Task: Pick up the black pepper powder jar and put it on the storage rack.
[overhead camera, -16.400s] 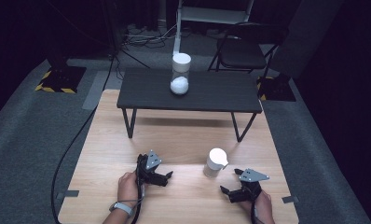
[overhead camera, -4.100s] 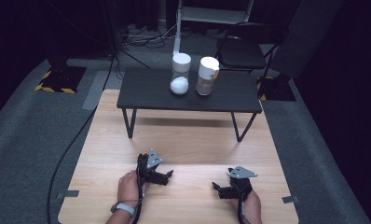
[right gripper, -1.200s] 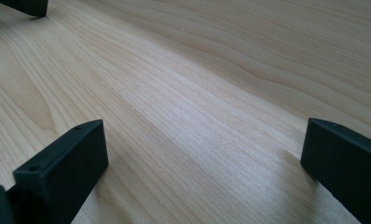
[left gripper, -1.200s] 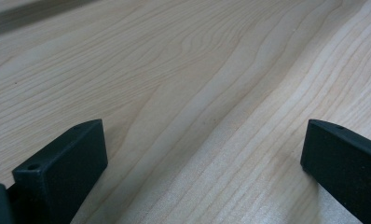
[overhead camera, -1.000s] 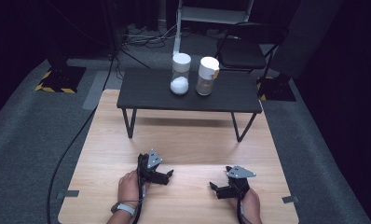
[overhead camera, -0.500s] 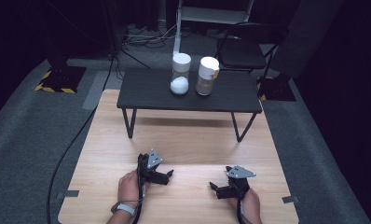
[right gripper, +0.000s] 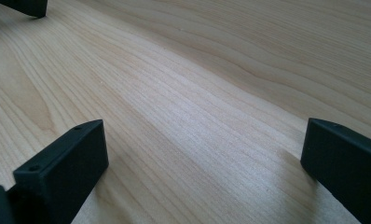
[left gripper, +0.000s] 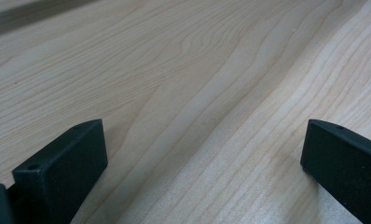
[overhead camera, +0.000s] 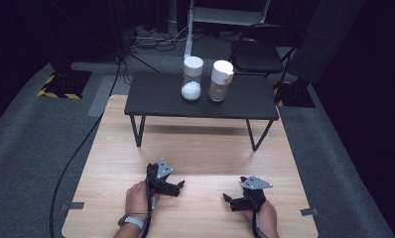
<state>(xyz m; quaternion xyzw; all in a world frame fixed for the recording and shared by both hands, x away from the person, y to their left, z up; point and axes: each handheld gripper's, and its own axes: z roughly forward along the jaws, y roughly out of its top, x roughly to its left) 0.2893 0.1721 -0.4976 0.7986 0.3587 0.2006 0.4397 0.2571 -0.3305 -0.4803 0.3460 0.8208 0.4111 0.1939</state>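
Two jars stand side by side on a low black table (overhead camera: 156,99) at the far end. The left jar (overhead camera: 192,79) is clear with white contents. The right jar (overhead camera: 220,81) has a white lid and brownish contents. Both of my grippers rest on the light wooden board (overhead camera: 200,148) near its front edge, far from the jars. The left gripper (overhead camera: 180,185) is open and points right. The right gripper (overhead camera: 227,200) is open and points left. Bare wood lies between the jaws of the left gripper (left gripper: 202,163) and of the right gripper (right gripper: 202,163).
A dark folding chair (overhead camera: 257,54) and floor cables (overhead camera: 151,39) sit behind the black table. A cable (overhead camera: 81,148) runs down the grey carpet at the left. Tape marks (overhead camera: 75,205) flag the board's front corners. A black jaw tip (right gripper: 23,5) shows at the right gripper view's top left.
The white-lidded jar, on the board by my right gripper in the earliest frame, stands on the black table beside the other jar. Over the last second nothing has moved.
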